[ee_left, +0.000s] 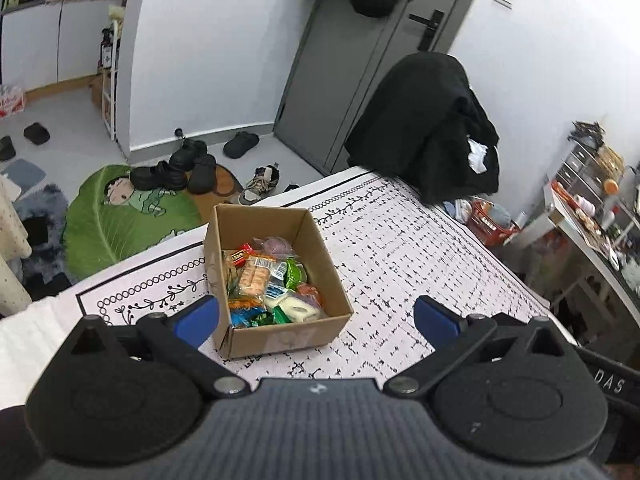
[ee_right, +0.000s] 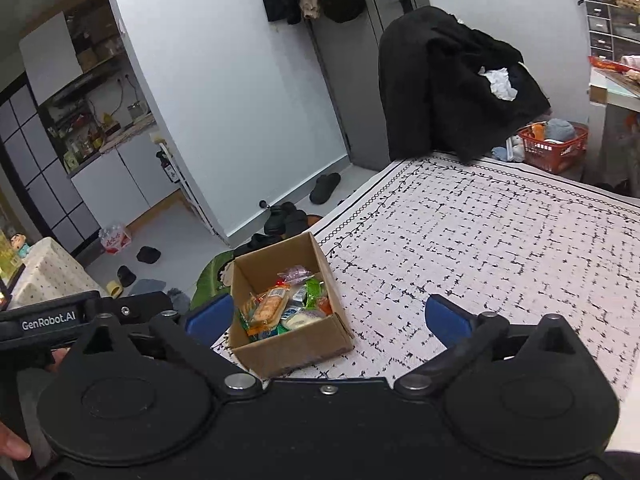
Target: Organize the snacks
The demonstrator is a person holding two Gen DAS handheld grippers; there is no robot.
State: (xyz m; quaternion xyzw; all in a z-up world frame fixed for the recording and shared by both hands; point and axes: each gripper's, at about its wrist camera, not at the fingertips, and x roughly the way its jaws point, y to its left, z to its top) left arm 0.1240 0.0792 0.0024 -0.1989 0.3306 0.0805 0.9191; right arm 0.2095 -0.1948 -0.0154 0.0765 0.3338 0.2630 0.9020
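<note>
Handling snack box [ee_left: 276, 280]: both grippers wide, empty.
Light, crushable cardboard near table [ee_left: 420, 248] corner; grip left gripper [ee_left: 316, 320] and right gripper [ee_right: 328, 320] on opposite walls.

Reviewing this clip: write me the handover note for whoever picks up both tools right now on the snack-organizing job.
Left tool: open, empty, raised above the table.
Right tool: open, empty, also raised.
Cardboard box: open-topped, standing near the table's left edge on the patterned tablecloth.
Snacks: a mixed heap of wrapped packets inside the box, a cracker pack on top.
Done: every snack in view is in the box; none lies loose on the cloth.
Left: apparently little; check the table parts outside both views for stragglers.
</note>
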